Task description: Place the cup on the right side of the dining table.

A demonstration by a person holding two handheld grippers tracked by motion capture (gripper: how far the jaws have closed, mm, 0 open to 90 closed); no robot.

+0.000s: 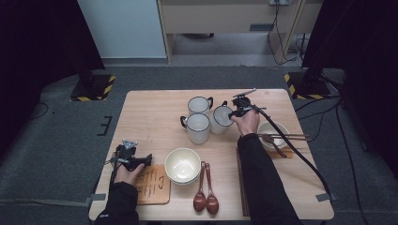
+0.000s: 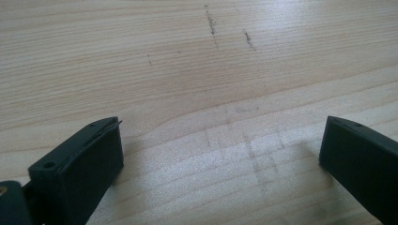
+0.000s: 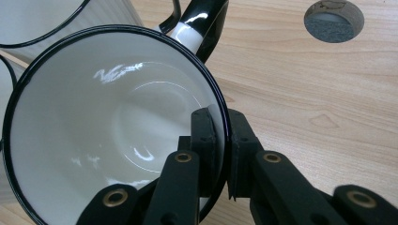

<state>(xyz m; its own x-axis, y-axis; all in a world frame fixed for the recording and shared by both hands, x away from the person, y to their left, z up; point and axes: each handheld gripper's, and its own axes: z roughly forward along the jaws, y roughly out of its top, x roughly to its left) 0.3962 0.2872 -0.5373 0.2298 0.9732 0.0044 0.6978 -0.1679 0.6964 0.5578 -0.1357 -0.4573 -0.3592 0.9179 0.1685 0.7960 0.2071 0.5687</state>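
In the high view I have the right gripper [image 1: 240, 108] up at the centre-right of the frame, at the near rim of the white enamel mug with the black rim [image 1: 220, 119], which leans a little and sits just beside two more white enamel mugs [image 1: 198, 116] on the pale wooden table [image 1: 155, 110]. My left gripper [image 1: 133, 159] rests low at the left, beside a brown wooden coaster [image 1: 152, 184], with a cream ceramic bowl [image 1: 182, 165] and two dark wooden spoons [image 1: 205, 190] to its right. In the left gripper view the two black jaws stand wide apart over bare wood grain, with nothing between them. In the right gripper view the jaws are pinched narrow on the mug's wall at lower centre, one pad inside [image 3: 204, 136] and one outside, with the mug's black-and-white handle [image 3: 199, 23] at the top of the frame. That pinch I can't read from above, where my hand covers it; the high view, in turn, gives me how tightly the mugs crowd together. My worry is the grip: a thin hold on slick enamel, off to one side, could let the mug swing or slip if I lift fast, and a swing towards the left of the frame would knock the neighbouring mugs.
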